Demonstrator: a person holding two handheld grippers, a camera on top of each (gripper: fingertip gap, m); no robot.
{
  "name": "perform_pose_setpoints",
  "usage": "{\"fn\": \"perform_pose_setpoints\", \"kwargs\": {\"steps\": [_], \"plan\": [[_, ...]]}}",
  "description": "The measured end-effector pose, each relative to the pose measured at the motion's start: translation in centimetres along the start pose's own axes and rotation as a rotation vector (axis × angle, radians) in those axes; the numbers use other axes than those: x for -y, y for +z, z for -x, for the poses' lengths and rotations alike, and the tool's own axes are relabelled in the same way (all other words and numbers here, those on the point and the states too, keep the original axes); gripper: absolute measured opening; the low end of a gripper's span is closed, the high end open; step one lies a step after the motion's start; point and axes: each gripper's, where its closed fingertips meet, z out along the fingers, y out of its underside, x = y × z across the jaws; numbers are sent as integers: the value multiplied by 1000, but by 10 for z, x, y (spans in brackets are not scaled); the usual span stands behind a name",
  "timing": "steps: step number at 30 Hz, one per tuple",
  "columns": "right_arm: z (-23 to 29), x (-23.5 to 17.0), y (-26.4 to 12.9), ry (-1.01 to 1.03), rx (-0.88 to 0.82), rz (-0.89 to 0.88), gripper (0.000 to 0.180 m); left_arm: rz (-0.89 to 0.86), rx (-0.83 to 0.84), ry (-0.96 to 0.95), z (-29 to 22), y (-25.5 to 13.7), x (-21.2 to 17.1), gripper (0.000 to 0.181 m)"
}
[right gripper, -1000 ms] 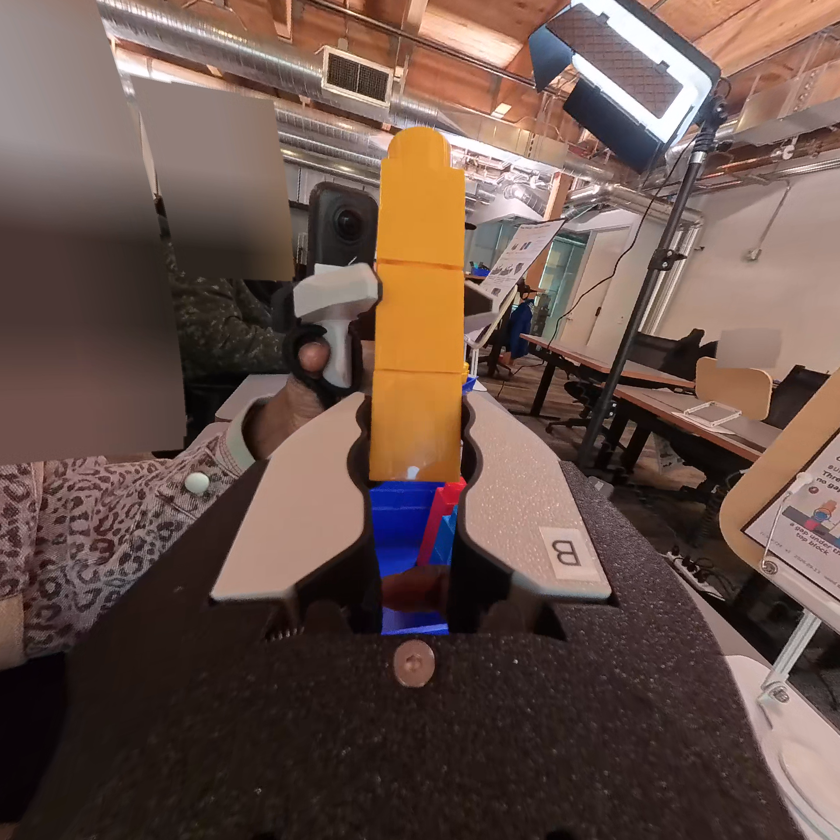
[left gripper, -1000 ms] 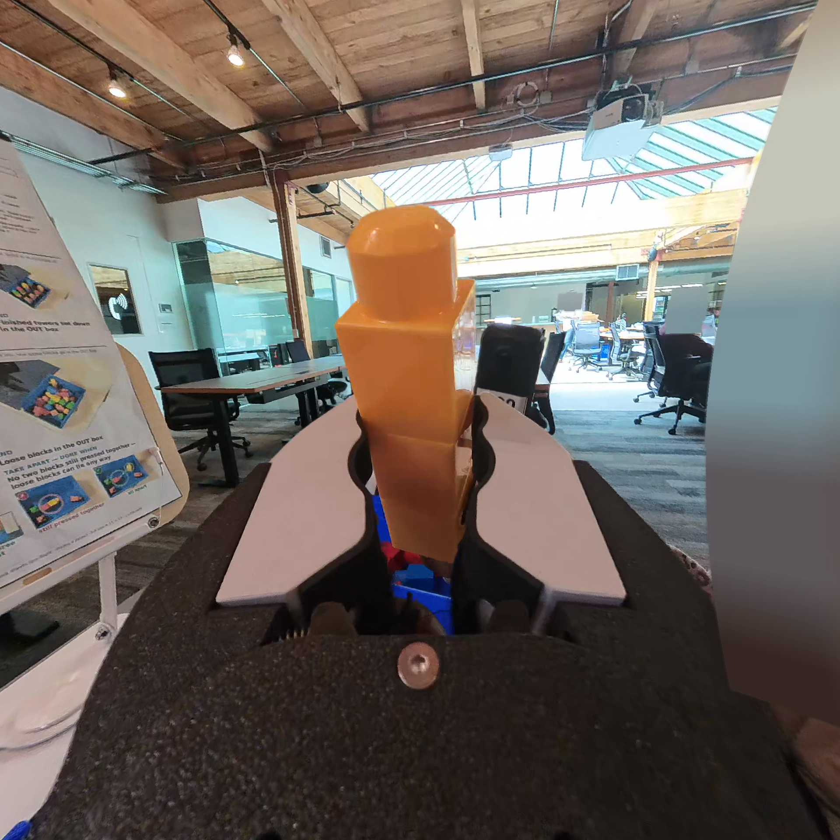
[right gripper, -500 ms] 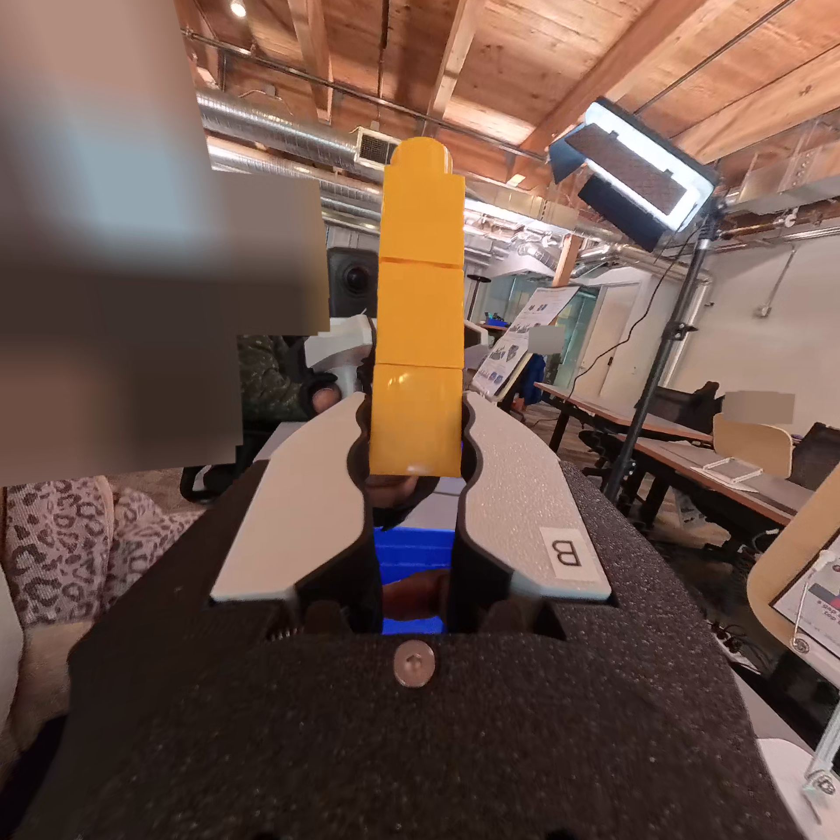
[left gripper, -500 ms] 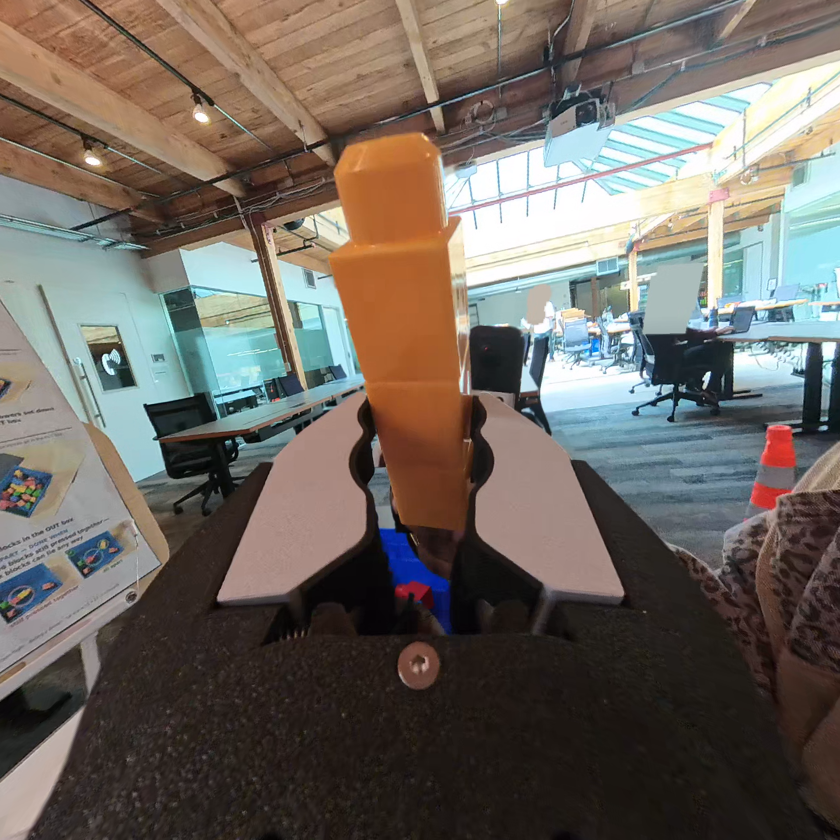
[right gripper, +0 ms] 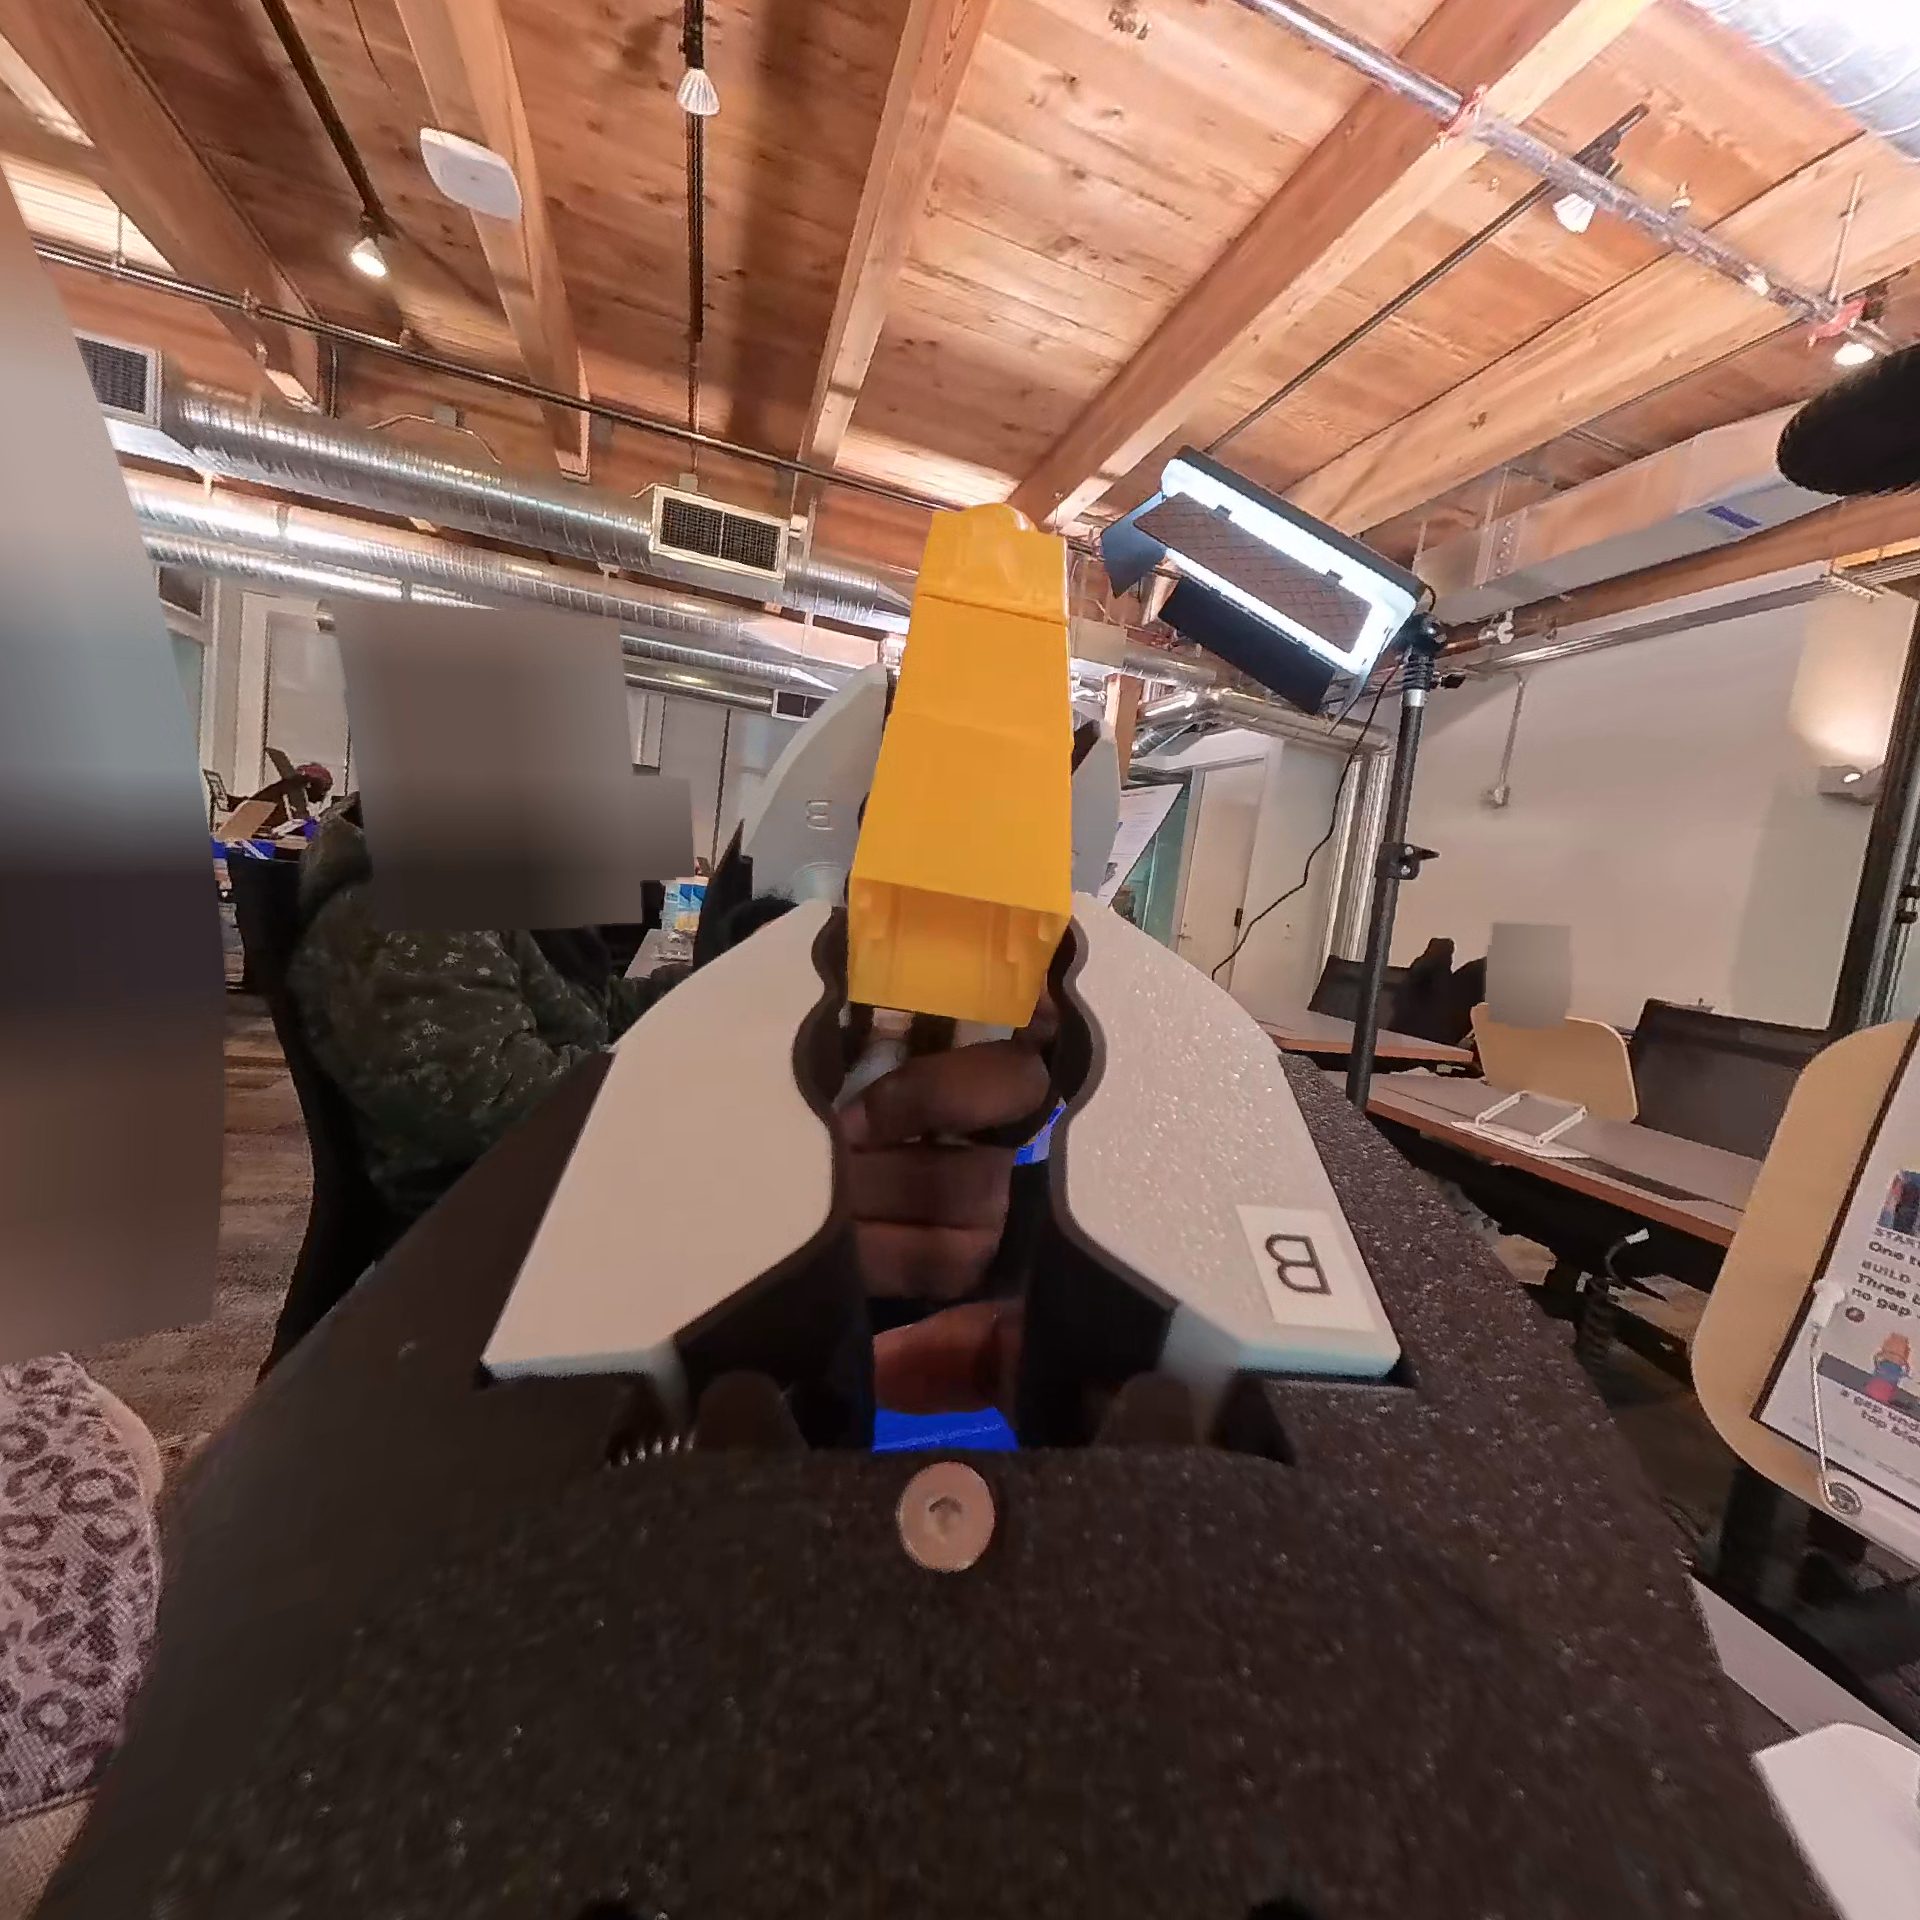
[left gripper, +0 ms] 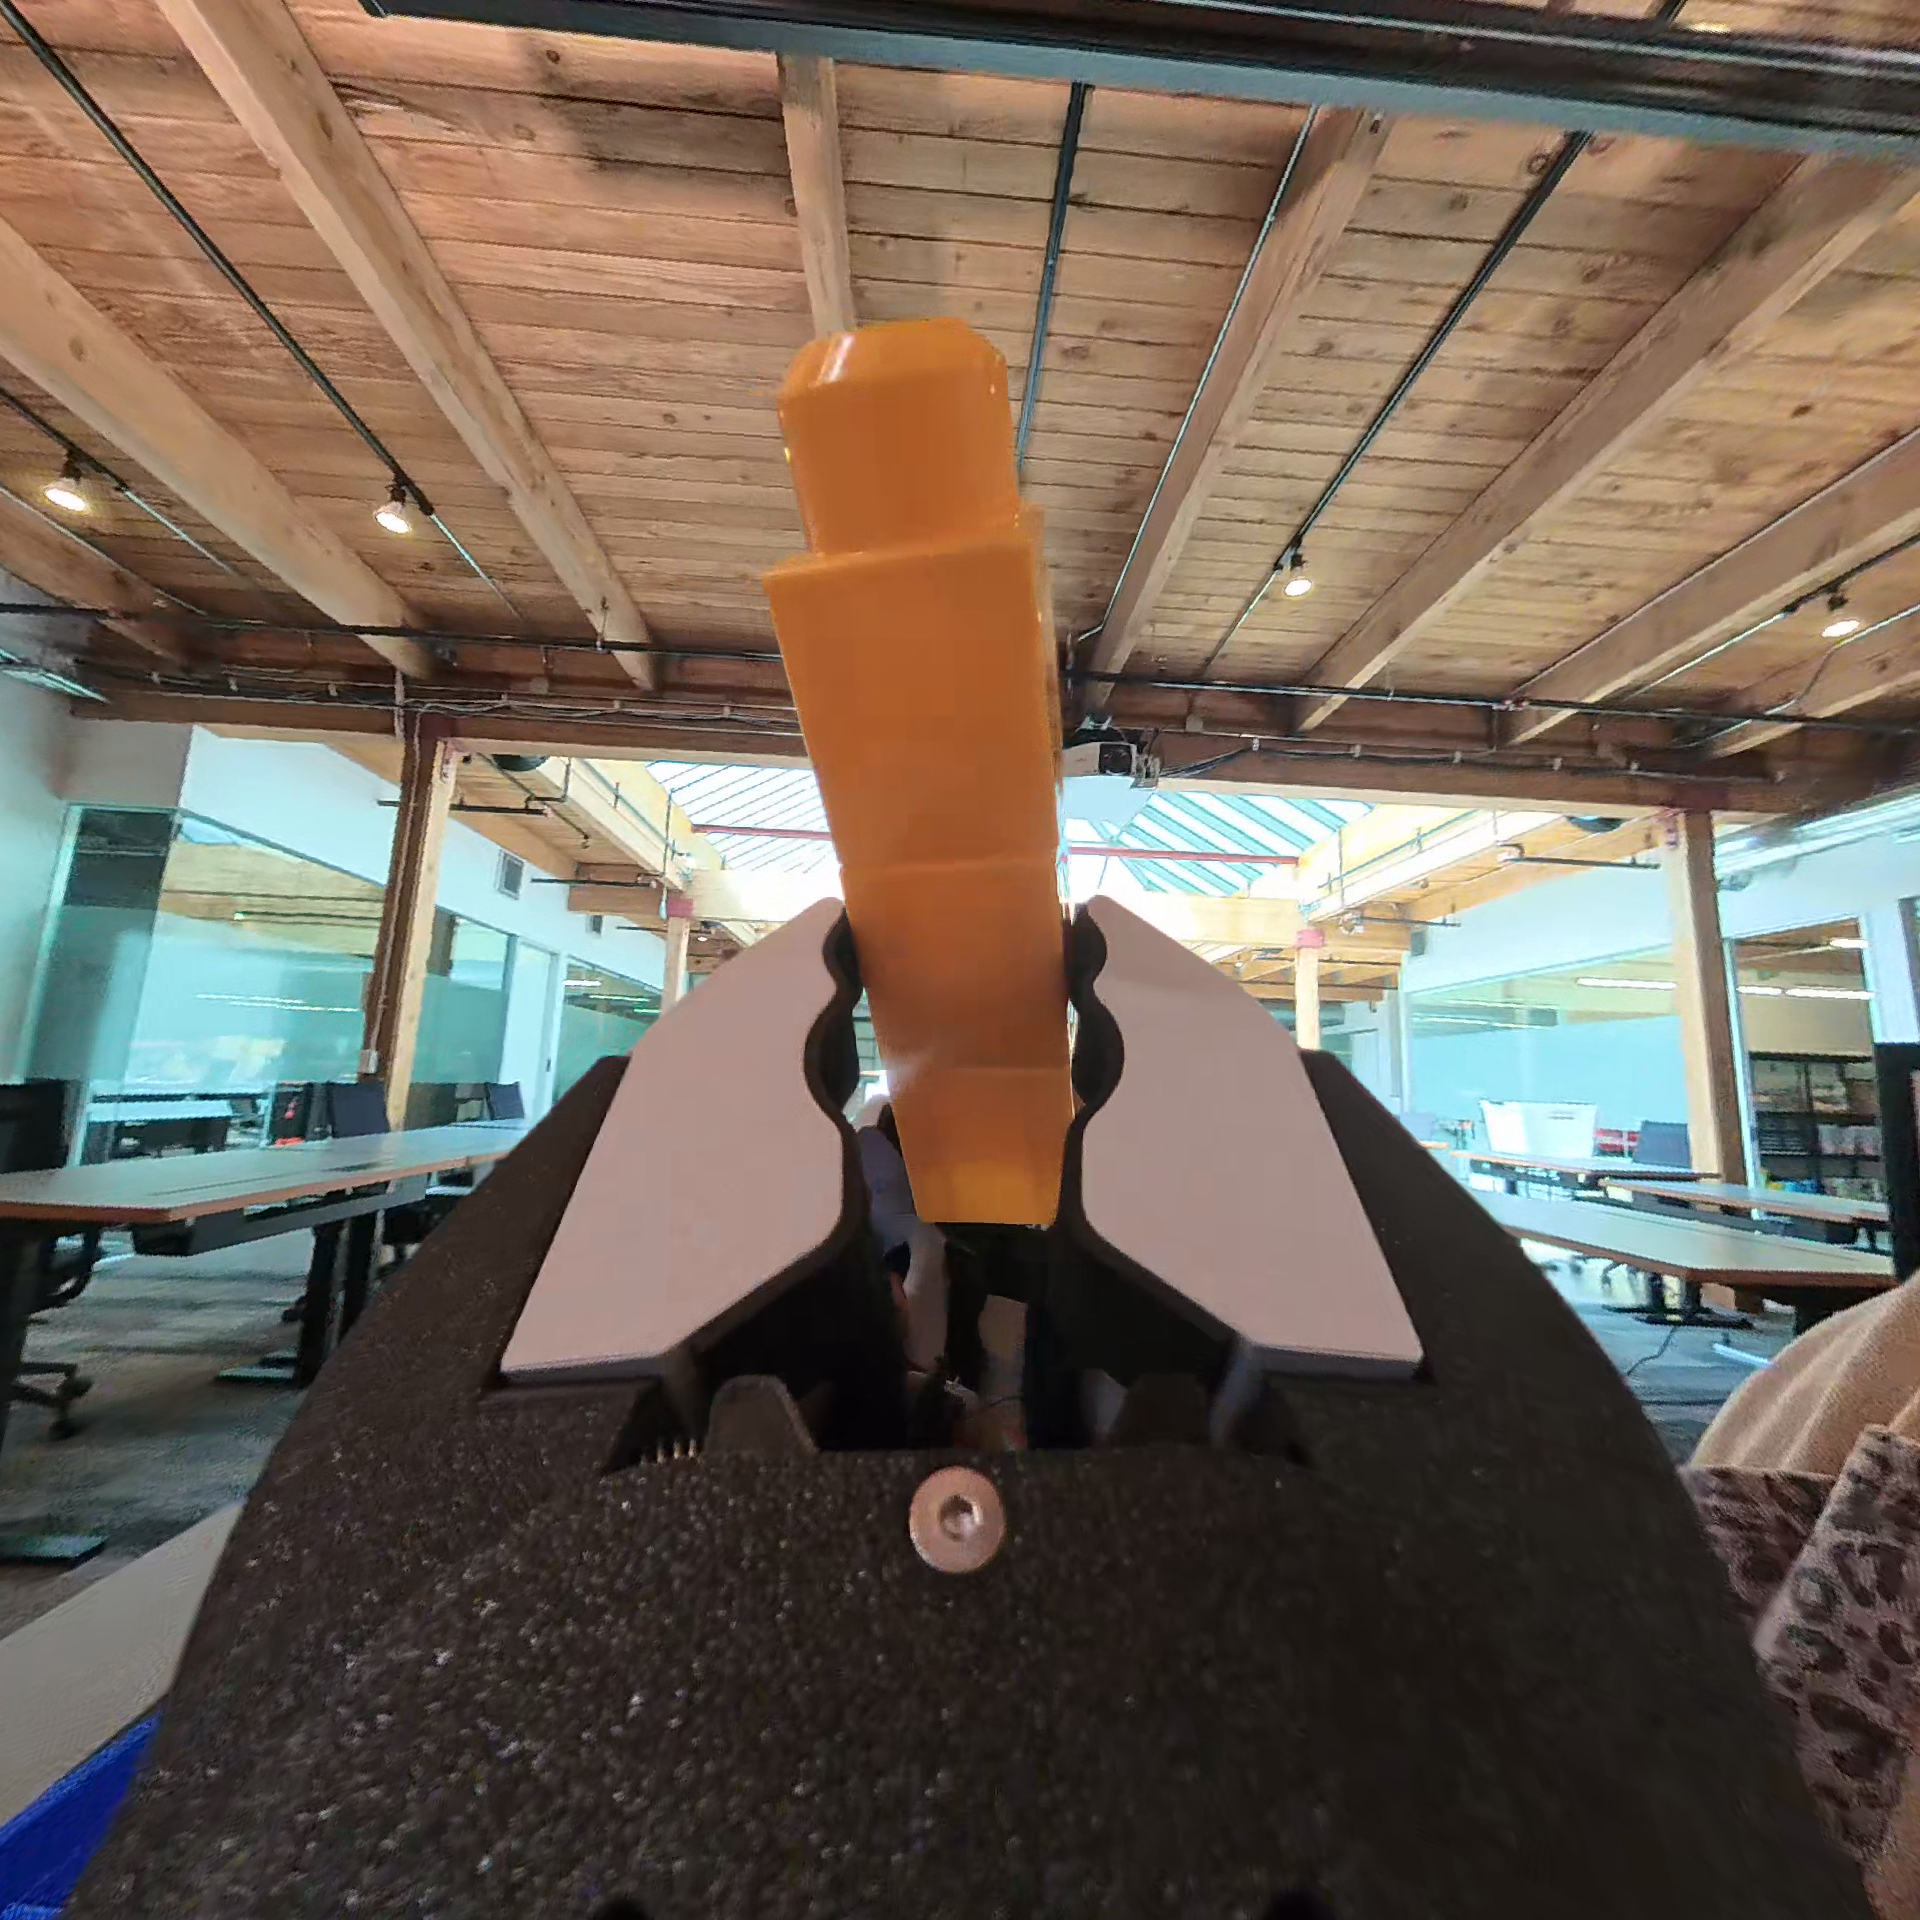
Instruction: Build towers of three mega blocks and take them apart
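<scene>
An orange tower of three mega blocks stands up between my left gripper's grey fingers, with its stud at the top. My left gripper is shut on its lower part. In the right wrist view the same tower leans away and its hollow underside faces the camera. My right gripper is shut on the bottom block with its fingertips only. The left gripper's fingers show behind it, clamped higher up on the tower. Both grippers point up towards the wooden ceiling.
A hand holds the left gripper's handle just beyond my right fingers. A blue bin shows as a sliver below. An instruction board stands to the right, with a light panel on a stand behind. A leopard-print sleeve is close by. My left and right fingertips are right by each other.
Both grippers have tilted upward with the tower. The blue bin has dropped almost out of view. The tower now leans away from the right camera, and my right grip has slid to its bottom edge.
</scene>
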Motion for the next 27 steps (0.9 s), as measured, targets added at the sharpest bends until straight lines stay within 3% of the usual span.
{"fn": "perform_pose_setpoints", "kwargs": {"steps": [12,13,15,16,20,27], "plan": [[-21,-24,-11,131,-50,25,35,90,19,-70,26,-6,-19,36],[-23,-27,-14,140,-59,26,35,75,27,-89,30,-6,-19,36],[-30,-44,-27,130,-90,77,34,-146,31,-203,40,-21,14,36],[-36,-55,-38,140,-130,103,35,-174,35,-251,47,-33,26,36],[-62,-91,-98,198,-314,195,35,-98,313,-13,90,-85,45,36],[-135,-136,-245,166,-905,876,37,55,371,-25,106,-97,26,37]]}}
